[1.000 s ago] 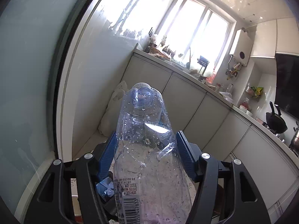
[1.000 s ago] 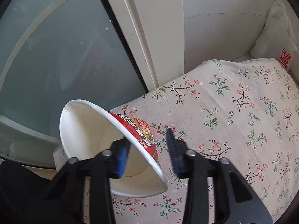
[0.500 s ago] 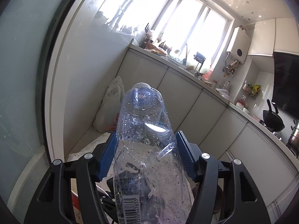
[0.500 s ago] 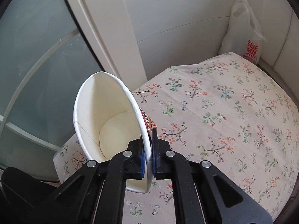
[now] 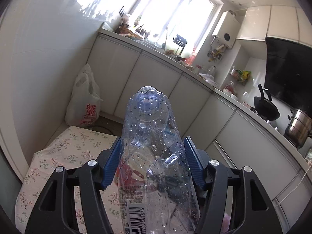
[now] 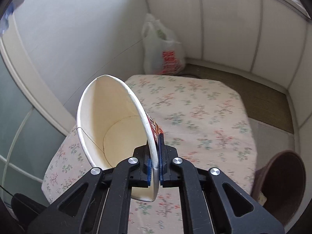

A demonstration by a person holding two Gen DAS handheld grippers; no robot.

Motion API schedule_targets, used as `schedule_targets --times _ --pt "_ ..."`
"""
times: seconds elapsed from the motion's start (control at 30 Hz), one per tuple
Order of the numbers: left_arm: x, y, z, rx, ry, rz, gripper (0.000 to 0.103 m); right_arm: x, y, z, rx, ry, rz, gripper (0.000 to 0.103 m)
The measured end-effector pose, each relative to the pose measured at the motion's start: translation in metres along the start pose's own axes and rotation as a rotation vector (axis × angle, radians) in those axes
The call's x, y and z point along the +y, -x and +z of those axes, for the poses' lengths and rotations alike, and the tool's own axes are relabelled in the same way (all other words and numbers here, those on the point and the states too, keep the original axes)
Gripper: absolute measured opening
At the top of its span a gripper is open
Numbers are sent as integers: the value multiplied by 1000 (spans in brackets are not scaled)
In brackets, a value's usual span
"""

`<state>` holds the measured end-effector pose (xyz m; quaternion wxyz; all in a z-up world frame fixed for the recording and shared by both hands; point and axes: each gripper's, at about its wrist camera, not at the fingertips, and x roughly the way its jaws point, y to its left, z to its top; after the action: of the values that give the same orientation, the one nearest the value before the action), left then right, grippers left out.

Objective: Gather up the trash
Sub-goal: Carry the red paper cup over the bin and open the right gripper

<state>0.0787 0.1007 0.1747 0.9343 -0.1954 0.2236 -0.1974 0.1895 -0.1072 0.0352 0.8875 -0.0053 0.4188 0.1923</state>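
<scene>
Clear bottle [image 5: 154, 156] in left claw [image 5: 153, 162], one paper cup [image 6: 115, 128] in right claw [image 6: 154, 167].

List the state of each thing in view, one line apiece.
Left gripper: shut on the plastic bottle.
Plastic bottle: capped, crumpled, droplets inside, held cap forward.
Right gripper: shut on the paper cup.
Paper cup: empty, pinched by its wall, mouth tipped up and away.
White plastic bag: upright on the floor, top open.

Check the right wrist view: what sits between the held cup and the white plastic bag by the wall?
Only bare floral tablecloth lies between the paper cup and the plastic bag, in the right wrist view.
</scene>
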Motion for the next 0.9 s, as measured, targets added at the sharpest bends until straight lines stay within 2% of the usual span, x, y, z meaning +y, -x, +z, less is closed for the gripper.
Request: schedule_targets --times 0.2,0.3,0.4,0.5,0.6,0.63,0.67,0.7,0.73,0.8,0.87,0.9 --pt "-41 -38 -15 65 -37 -57 62 -115 75 -5 -130 -160 -187 4" --pt "-58 -53 -23 93 -47 -79 62 -159 106 -17 -189 -228 -297 4" --pt "-76 -69 -33 123 -65 -97 62 -197 124 -33 -227 -291 -424 4" --pt "-90 -84 -43 156 -87 -107 62 -224 128 -54 -228 -345 -541 5" --pt "-107 -100 -56 193 -114 -117 62 -244 120 -74 -206 -399 -595 9" --pt "-112 -106 -60 204 -113 -124 62 -247 116 -80 -202 -416 -599 23" --pt "-115 -111 -64 213 -108 -133 62 -252 115 -87 -203 -434 -603 57" --pt "-119 -117 -67 223 -100 -144 62 -254 117 -93 -218 -449 -618 70" --pt "-124 -125 -71 236 -87 -161 62 -255 120 -100 -241 -459 -630 75" --pt "-134 -141 -76 264 -64 -190 62 -257 130 -111 -269 -481 -647 76" --pt "-146 -160 -84 301 -52 -214 62 -258 143 -124 -287 -507 -673 93" --pt "-153 -170 -88 322 -42 -226 62 -259 152 -131 -305 -519 -700 96"
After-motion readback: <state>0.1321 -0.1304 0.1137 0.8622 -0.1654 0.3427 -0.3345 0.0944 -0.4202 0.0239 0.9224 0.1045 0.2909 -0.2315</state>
